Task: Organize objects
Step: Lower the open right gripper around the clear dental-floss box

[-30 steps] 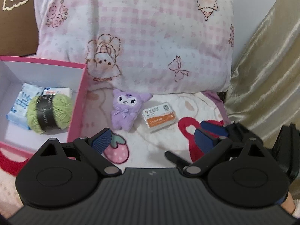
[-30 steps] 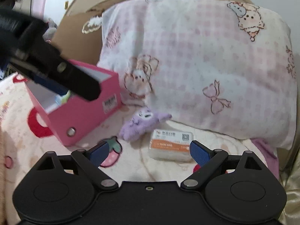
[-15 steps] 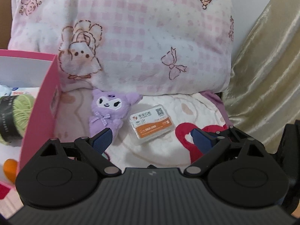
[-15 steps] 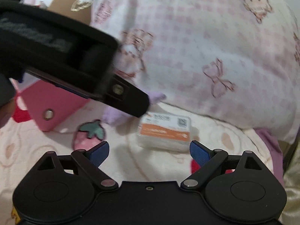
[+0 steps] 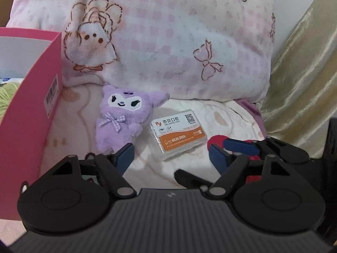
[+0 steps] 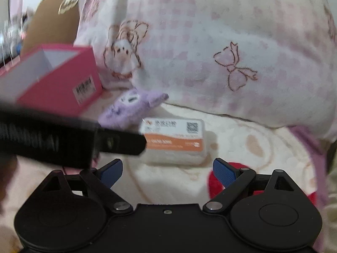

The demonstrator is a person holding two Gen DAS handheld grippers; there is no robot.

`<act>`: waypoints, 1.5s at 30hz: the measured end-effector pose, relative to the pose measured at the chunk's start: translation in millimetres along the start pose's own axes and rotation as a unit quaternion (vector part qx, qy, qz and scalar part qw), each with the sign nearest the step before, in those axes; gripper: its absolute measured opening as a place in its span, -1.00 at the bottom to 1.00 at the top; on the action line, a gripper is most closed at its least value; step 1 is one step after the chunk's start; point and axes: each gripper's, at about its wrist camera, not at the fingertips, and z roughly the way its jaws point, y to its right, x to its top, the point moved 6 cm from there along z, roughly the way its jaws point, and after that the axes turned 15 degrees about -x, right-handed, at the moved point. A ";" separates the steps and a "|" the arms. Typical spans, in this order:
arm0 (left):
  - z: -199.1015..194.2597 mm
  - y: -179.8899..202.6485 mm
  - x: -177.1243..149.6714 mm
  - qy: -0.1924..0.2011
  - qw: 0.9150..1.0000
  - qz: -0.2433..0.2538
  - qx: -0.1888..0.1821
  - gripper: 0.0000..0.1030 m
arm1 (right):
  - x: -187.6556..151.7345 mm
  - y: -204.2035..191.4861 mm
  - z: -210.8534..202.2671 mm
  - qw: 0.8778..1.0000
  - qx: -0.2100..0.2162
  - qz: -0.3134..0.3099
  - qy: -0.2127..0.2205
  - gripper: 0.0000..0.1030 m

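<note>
Left gripper (image 5: 171, 154) had its fingers spread but just closing in, nothing pinched, low centre of frame just short of the clear card box (image 5: 178, 136) and purple plush (image 5: 124, 118) on the bed blanket (image 5: 221, 113). Right gripper (image 6: 167, 171) fingers were spread and empty, card box just ahead. Pink box (image 5: 29, 116) sat at left, against the checked pillow (image 5: 179, 38).
</note>
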 end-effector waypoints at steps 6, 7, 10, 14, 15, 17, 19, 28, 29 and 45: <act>3.4 -4.6 -2.5 0.002 1.000 -0.001 0.000 0.19 | 5.4 -7.1 16.2 1.000 -0.015 -0.004 0.014 0.84; 4.4 -5.5 -2.8 0.003 1.000 0.003 0.001 0.18 | 4.9 -9.6 20.3 1.000 -0.014 -0.011 0.014 0.84; 10.1 -11.1 -4.1 0.004 1.000 -0.002 -0.009 0.17 | 2.4 -15.1 30.7 0.999 -0.025 -0.027 0.006 0.86; 18.7 -16.5 -5.4 0.011 1.000 -0.008 -0.026 0.05 | 3.6 -11.5 36.2 0.999 -0.022 -0.025 0.005 0.85; 19.8 -16.4 -5.3 0.016 0.999 -0.005 -0.027 0.05 | 3.1 -9.2 39.1 1.000 -0.018 -0.016 -0.001 0.85; 21.8 -16.6 -5.2 0.025 0.999 -0.002 -0.033 0.03 | 1.6 -8.0 43.3 1.000 -0.012 -0.006 -0.010 0.85; 24.1 -18.9 -5.4 0.029 0.999 -0.007 -0.039 -0.04 | 0.6 -10.3 46.6 1.000 -0.013 -0.010 -0.012 0.85; 32.8 -21.1 -11.2 0.016 0.999 -0.013 -0.044 -0.07 | -0.1 -12.0 46.7 1.000 -0.009 -0.021 -0.007 0.85; 33.2 -19.9 -11.8 0.017 0.999 -0.013 -0.049 -0.07 | 0.4 -12.3 44.8 1.000 -0.007 -0.021 -0.004 0.85; 26.0 -19.4 -20.0 -0.017 0.999 -0.034 -0.035 -0.05 | -6.7 -28.7 27.1 0.999 -0.025 -0.014 -0.044 0.88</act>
